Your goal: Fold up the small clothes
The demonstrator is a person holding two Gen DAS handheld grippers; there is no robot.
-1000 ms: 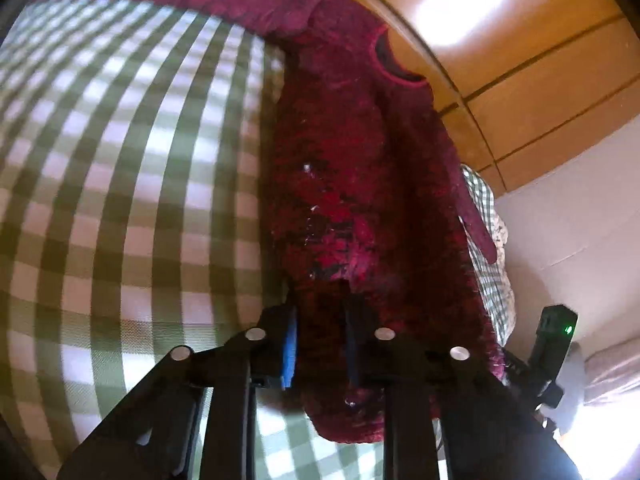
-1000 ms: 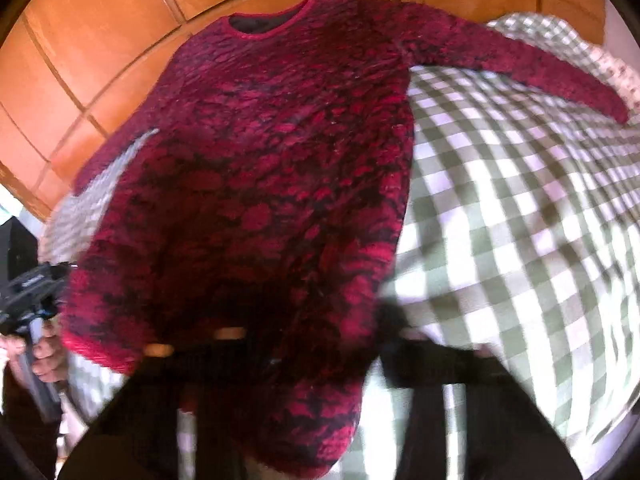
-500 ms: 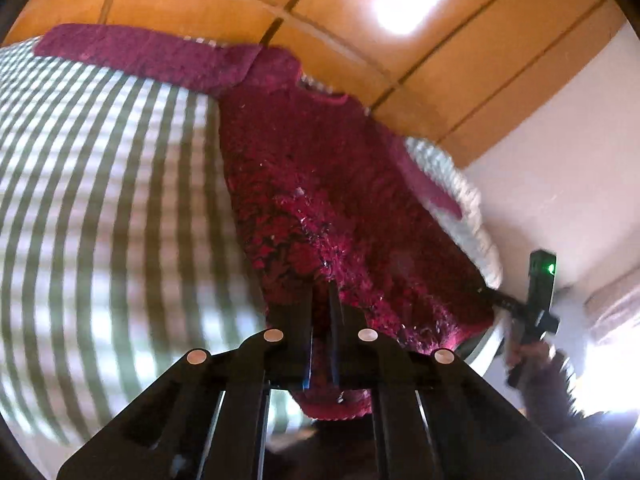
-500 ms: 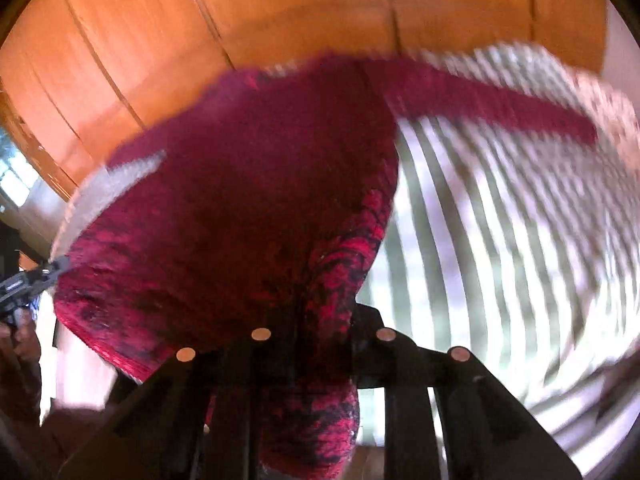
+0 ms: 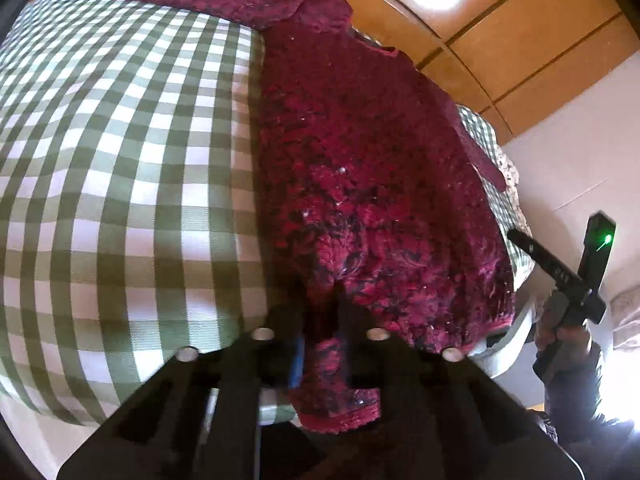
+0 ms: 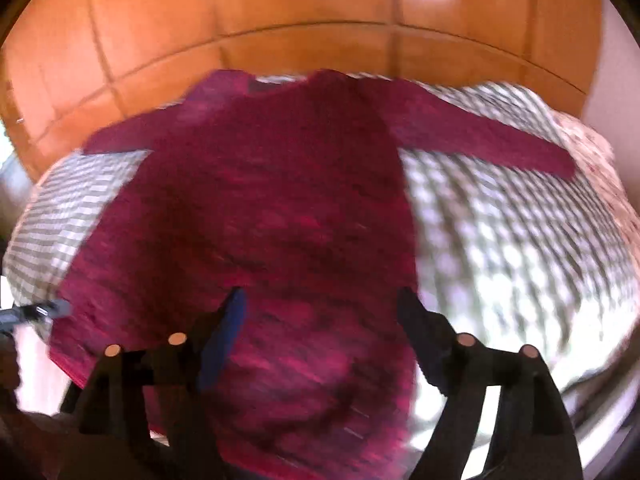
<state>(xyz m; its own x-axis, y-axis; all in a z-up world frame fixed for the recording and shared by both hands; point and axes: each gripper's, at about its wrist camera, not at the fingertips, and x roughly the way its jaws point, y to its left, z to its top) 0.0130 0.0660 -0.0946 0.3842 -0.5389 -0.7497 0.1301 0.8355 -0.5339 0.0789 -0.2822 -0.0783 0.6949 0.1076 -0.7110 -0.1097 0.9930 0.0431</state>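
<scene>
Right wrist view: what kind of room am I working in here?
Probably a bedroom. The red sweater lies spread on what looks like a bed with a green checked cover, and orange wood panels, like wardrobe doors, stand right behind it.

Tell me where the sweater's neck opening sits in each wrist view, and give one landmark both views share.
Left wrist view: the neck opening is top centre-right, seen edge-on at the far end of the sweater.
Right wrist view: the neck opening is upper centre-left, blurred, with a sleeve running off to each side.
Shared landmark: the orange wood panel wall behind the green checked cloth.
</scene>
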